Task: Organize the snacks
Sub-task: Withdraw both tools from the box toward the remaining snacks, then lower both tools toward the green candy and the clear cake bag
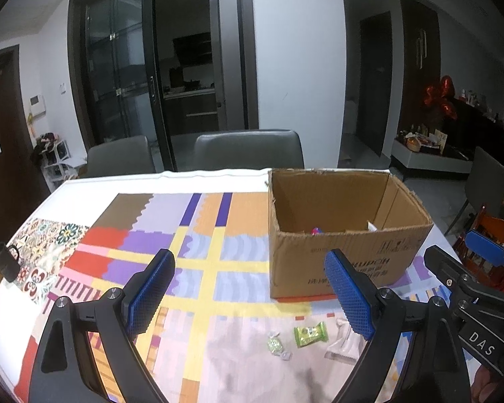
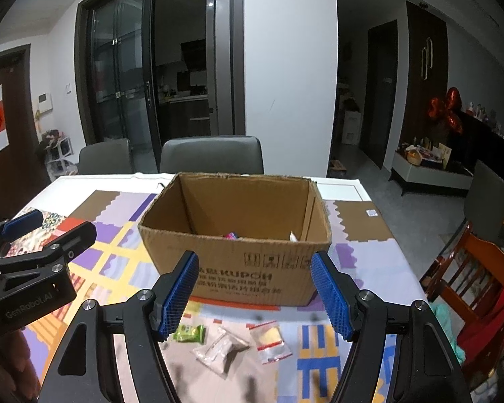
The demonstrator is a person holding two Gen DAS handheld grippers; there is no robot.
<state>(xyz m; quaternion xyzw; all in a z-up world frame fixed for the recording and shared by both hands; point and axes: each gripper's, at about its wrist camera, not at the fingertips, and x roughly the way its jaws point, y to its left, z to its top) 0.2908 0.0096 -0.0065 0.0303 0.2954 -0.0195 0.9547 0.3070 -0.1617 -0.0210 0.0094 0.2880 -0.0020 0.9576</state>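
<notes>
An open cardboard box (image 1: 346, 255) (image 2: 238, 262) stands on the colourful tablecloth, with a few snacks barely showing inside. In front of it lie loose snacks: a green packet (image 1: 310, 334) (image 2: 190, 332), a small clear twist candy (image 1: 276, 344), a clear packet (image 1: 342, 344) (image 2: 223, 349) and a yellow snack in a clear bag (image 2: 270, 337). My left gripper (image 1: 248, 288) is open and empty, left of the box. My right gripper (image 2: 255, 295) is open and empty, in front of the box above the loose snacks.
A black mug (image 1: 5, 262) stands at the table's left edge. Grey chairs (image 2: 211, 154) stand behind the table and a wooden chair (image 2: 473, 278) at its right. The other gripper shows at each view's side (image 1: 470, 285) (image 2: 33, 262).
</notes>
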